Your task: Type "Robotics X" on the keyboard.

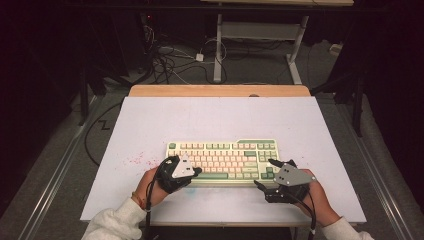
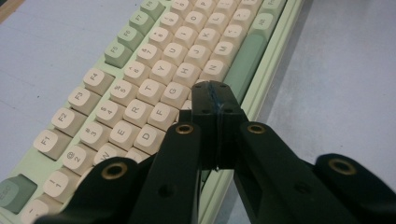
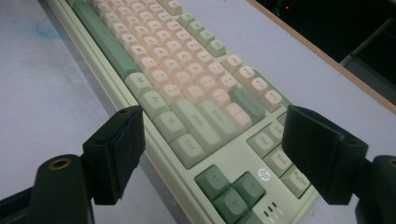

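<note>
- The keyboard [image 1: 222, 161], pale green with cream and darker green keys, lies flat on the white worktop [image 1: 210, 117], towards the person's edge and roughly centred between the two hands.
- The left claw [image 1: 196, 171] sits at the keyboard's near left corner. In the high view its tip is hard to separate from the dark glove and the grey three-cornered plate on top.
- In the left gripper view the left claw [image 2: 216, 95] is clenched, its two black jaws pressed flat together with nothing between them. The tip hangs over the lower letter rows just beside the long green space bar [image 2: 245, 58]; whether it touches a key cannot be told, since the jaws hide the keys beneath them.
- The right claw [image 1: 264, 174] stands at the keyboard's near right corner, released, its jaws spread wide.
- In the right gripper view the right claw [image 3: 212, 144] straddles that corner: one jaw is over the bare worktop in front of the keyboard, the other over the navigation keys. The dark green arrow keys [image 3: 231, 186] lie between the jaws, and the pads press on nothing.
- The keyboard's far end runs out of frame in both gripper views, and many key legends are too blurred to read.
- Faint red specks [image 1: 136, 160] mark the worktop left of the keyboard.
- Both sleeves [image 1: 117, 222] are cut off by the bottom edge of the high view.
</note>
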Tool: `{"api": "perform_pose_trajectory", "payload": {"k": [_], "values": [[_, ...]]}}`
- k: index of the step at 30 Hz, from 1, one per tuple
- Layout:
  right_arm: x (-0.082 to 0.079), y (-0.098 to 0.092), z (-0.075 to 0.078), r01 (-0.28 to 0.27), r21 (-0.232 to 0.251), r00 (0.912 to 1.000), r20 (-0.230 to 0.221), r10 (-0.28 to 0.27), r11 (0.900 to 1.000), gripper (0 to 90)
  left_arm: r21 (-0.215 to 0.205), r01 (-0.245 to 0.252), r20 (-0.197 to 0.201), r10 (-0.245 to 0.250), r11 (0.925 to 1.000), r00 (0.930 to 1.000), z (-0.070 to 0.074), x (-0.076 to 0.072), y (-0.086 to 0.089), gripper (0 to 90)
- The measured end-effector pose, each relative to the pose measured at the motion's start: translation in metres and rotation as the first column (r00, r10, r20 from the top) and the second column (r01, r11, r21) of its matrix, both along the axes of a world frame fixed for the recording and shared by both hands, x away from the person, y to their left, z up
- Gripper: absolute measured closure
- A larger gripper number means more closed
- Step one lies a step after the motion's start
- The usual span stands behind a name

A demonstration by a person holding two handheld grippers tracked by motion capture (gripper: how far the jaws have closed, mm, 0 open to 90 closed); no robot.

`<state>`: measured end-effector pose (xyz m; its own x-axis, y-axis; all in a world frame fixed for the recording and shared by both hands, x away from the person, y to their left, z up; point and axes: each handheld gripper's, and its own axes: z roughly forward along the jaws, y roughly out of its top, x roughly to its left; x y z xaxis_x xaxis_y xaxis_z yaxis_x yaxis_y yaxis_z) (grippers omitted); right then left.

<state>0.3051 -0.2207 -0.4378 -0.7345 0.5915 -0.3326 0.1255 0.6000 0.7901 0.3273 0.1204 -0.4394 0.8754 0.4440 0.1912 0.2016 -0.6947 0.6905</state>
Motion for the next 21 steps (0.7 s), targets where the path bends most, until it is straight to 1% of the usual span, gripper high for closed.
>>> {"api": "perform_pose_trajectory", "payload": {"k": [1,4,10,13,14,15,19,21], "values": [[0.0001,0.0000,-0.0001,0.000,0.000,1.0000,0.000,0.000,1.000,21.9,0.009,0.002,0.000,-0.002,1.0000,1.0000,-0.0007,-0.0003,-0.0006,87.6],[0.0000,0.0003,-0.0003,-0.002,-0.002,1.0000,-0.001,0.002,1.000,21.9,0.020,0.005,-0.002,-0.005,0.9998,1.0000,-0.0033,-0.0009,-0.0024,87.6],[0.0005,0.0005,-0.0008,-0.004,-0.004,1.0000,-0.001,0.004,1.000,21.9,0.030,0.007,-0.005,-0.007,0.9995,1.0000,-0.0049,-0.0005,-0.0035,87.5],[0.0006,0.0005,-0.0009,-0.004,-0.004,1.0000,-0.002,0.004,1.000,21.9,0.028,0.001,-0.006,-0.001,0.9996,1.0000,-0.0063,0.0002,-0.0037,87.6],[0.0004,0.0006,-0.0010,-0.002,-0.003,1.0000,-0.003,0.002,1.000,21.9,0.033,0.001,-0.005,-0.001,0.9994,1.0000,-0.0065,0.0006,-0.0036,87.5],[0.0004,0.0006,-0.0010,-0.004,-0.004,1.0000,-0.003,0.004,1.000,21.9,0.034,-0.005,0.002,0.005,0.9994,1.0000,-0.0066,0.0008,-0.0037,87.6],[0.0002,0.0009,-0.0017,-0.005,-0.008,1.0000,-0.005,0.005,1.000,22.0,0.022,-0.012,0.006,0.012,0.9997,0.9999,-0.0052,0.0016,-0.0027,87.6],[0.0002,0.0009,-0.0017,-0.006,-0.009,1.0000,-0.005,0.006,1.000,21.9,0.025,-0.011,0.005,0.011,0.9996,0.9999,-0.0056,0.0018,-0.0029,87.6]]}}
